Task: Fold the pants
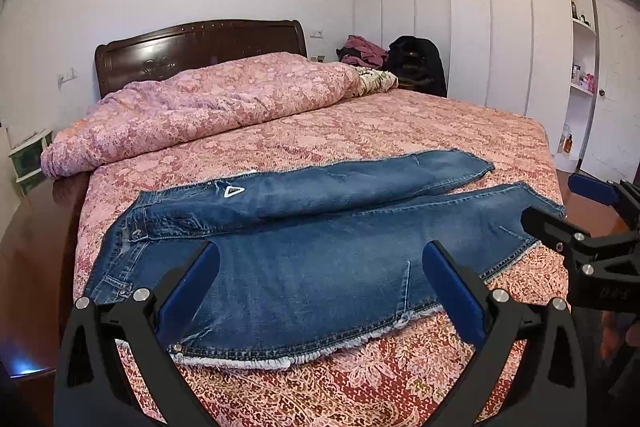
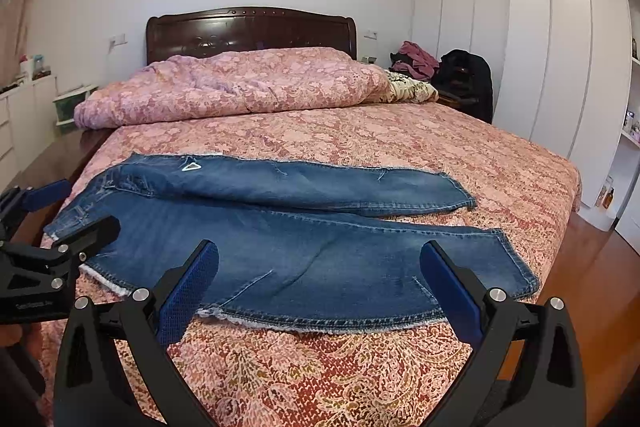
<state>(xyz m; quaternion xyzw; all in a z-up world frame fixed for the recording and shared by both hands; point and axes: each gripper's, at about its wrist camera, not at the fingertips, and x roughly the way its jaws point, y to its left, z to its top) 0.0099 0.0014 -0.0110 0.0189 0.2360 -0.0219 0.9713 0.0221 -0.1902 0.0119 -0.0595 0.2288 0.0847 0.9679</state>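
Blue jeans (image 1: 320, 211) lie flat across the foot of the bed, waist to the left, both legs running right and parted in a narrow V. A white triangle mark (image 1: 233, 192) sits near the waist. In the left wrist view my left gripper (image 1: 320, 263) hovers open over the near leg's upper part, nothing between its blue pads. My right gripper (image 1: 560, 207) shows at the right by the leg ends, also open. In the right wrist view the jeans (image 2: 280, 227) fill the middle, my right gripper (image 2: 320, 263) stands open above the near leg, and the left gripper (image 2: 68, 213) is open by the waistband.
A pink patterned bedspread (image 1: 360, 131) covers the bed. A bunched quilt (image 1: 208, 99) lies by the dark wooden headboard (image 1: 200, 43). A black garment (image 1: 420, 67) and a pile of clothes stand at the far right corner. White wardrobes (image 1: 480, 19) line the right wall beyond the wooden floor (image 2: 600, 287).
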